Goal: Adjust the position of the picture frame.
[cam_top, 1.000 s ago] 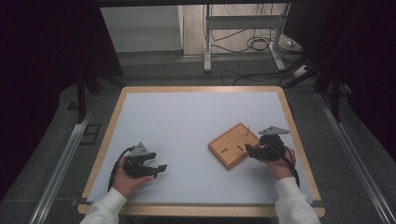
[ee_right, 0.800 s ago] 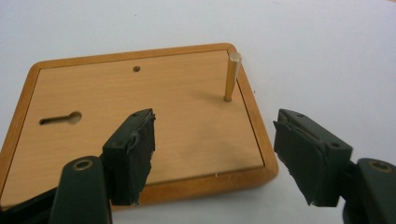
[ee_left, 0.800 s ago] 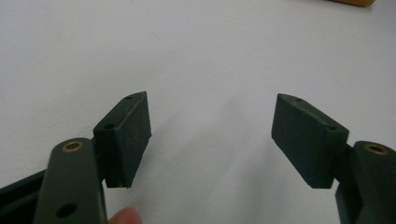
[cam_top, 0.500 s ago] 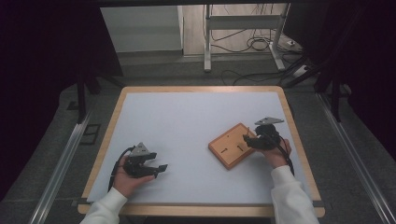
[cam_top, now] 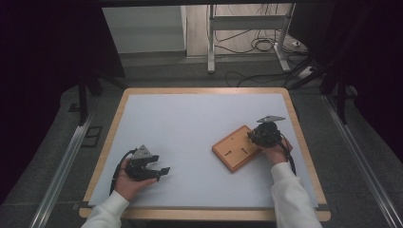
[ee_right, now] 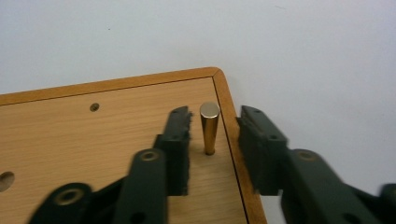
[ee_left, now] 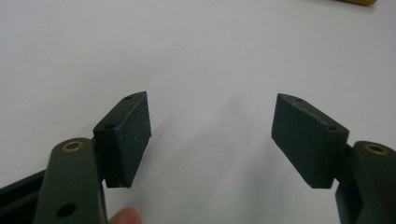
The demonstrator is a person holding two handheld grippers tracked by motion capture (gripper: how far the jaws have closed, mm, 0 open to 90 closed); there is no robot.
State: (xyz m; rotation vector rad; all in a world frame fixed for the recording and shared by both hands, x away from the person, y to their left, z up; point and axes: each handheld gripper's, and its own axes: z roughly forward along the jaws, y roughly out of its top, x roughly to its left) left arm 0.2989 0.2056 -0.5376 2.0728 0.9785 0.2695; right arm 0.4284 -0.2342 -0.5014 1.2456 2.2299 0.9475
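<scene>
A flat wooden board (cam_top: 236, 152) lies tilted on the white table top, right of centre. A small brass peg (ee_right: 209, 128) stands upright near the board's (ee_right: 93, 140) corner. My right gripper (cam_top: 256, 137) reaches over that corner. In the right gripper view its jaws (ee_right: 215, 115) straddle the peg, with a narrow gap on each side. They have just been closing, and the pads stand clear of the peg. My left gripper (cam_top: 160, 172) rests near the front left of the table. Its jaws (ee_left: 212, 135) are wide open over bare white surface, with nothing between them.
The white table top has a wooden rim (cam_top: 204, 90). The board shows small slots and holes (cam_top: 236, 152). Behind the table are a metal stand (cam_top: 211, 42) and loose cables (cam_top: 259, 45) on the floor. Metal rails (cam_top: 62, 166) run along both sides.
My right gripper has moved away from the person and slightly left, onto the board's corner, and its jaws have narrowed around the peg. The left hand has stayed put.
</scene>
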